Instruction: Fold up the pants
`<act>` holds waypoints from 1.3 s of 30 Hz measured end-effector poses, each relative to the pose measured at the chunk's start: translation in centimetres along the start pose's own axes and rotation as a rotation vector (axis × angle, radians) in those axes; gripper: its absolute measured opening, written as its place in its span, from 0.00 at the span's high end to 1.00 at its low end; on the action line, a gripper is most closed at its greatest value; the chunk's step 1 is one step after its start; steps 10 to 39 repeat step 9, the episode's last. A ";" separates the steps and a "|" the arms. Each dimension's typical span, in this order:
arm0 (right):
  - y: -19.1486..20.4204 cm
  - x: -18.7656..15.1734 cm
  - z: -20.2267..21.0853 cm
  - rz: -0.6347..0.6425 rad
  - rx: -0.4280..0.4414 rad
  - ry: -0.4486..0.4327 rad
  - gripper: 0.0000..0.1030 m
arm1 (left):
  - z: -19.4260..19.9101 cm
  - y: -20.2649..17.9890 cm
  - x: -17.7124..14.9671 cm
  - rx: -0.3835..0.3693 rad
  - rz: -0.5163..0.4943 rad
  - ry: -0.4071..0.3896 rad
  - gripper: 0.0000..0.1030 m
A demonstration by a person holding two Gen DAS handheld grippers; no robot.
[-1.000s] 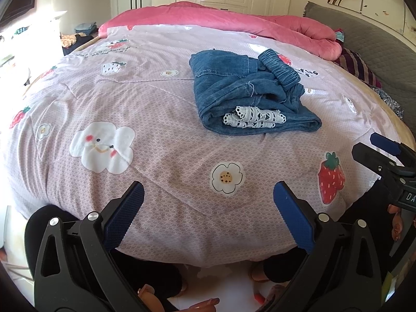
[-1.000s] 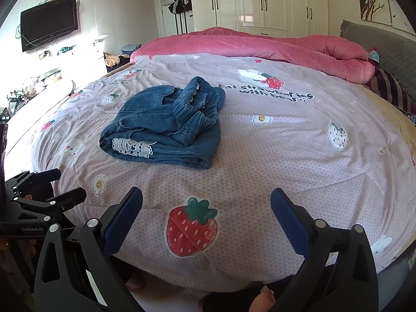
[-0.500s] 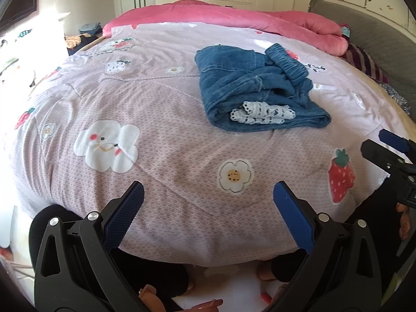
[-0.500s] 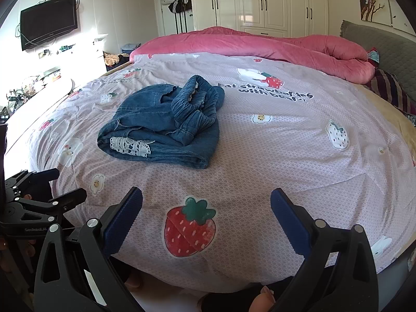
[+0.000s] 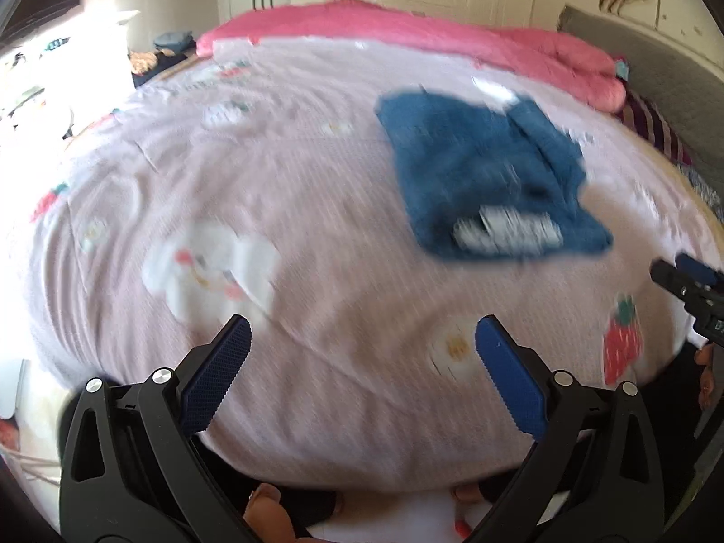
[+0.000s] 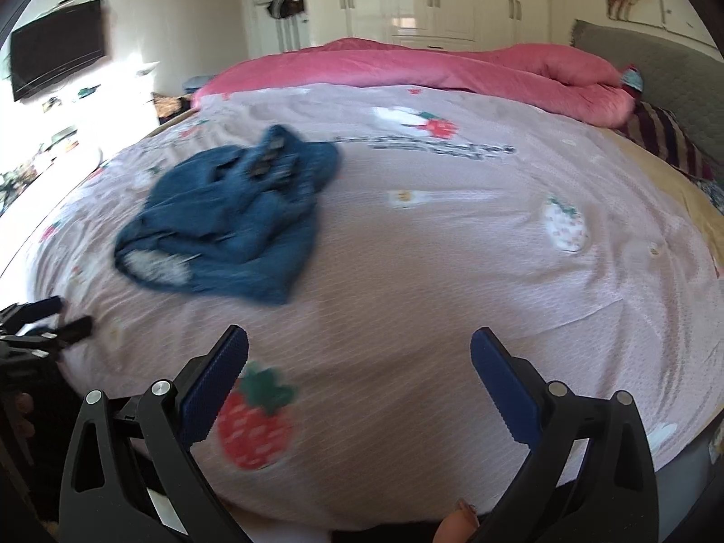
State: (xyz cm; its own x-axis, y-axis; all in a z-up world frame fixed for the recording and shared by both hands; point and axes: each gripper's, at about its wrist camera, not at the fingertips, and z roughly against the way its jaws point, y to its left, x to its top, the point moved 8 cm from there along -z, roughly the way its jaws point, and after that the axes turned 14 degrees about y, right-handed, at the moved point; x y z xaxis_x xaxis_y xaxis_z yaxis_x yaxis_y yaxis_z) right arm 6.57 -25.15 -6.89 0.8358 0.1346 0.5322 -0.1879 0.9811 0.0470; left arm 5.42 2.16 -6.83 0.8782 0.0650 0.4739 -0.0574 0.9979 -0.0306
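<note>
Left wrist view: the left tool [image 5: 359, 337], its blue pads spread wide and empty, sits at the near edge of the bed [image 5: 316, 226]. The denim pants [image 5: 488, 176] lie well ahead and to its right in a rumpled bundle, a white lace patch facing the camera; the spread suggests readiness for a grasp. The right tool [image 5: 690, 276] shows at the frame's edge.

Right wrist view: the right tool [image 6: 359, 346], likewise parted and empty, sees the pants [image 6: 231, 217] ahead to its left. Only here do the bundle's gathered waistband side and the wall television [image 6: 56, 63] show. Motion blur hides finer folds.
</note>
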 end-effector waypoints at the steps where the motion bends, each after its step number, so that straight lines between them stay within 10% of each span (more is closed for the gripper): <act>1: -1.3 0.7 -0.2 -0.025 -0.012 -0.005 0.04 | 0.1 0.9 1.0 0.005 0.008 -0.013 0.09; 9: -18.1 8.5 -3.4 -0.256 -0.304 0.019 0.04 | -7.3 13.7 10.9 0.194 0.117 0.096 0.09; 39: -18.1 8.5 -3.4 -0.256 -0.304 0.019 0.04 | -7.3 13.7 10.9 0.194 0.117 0.096 0.09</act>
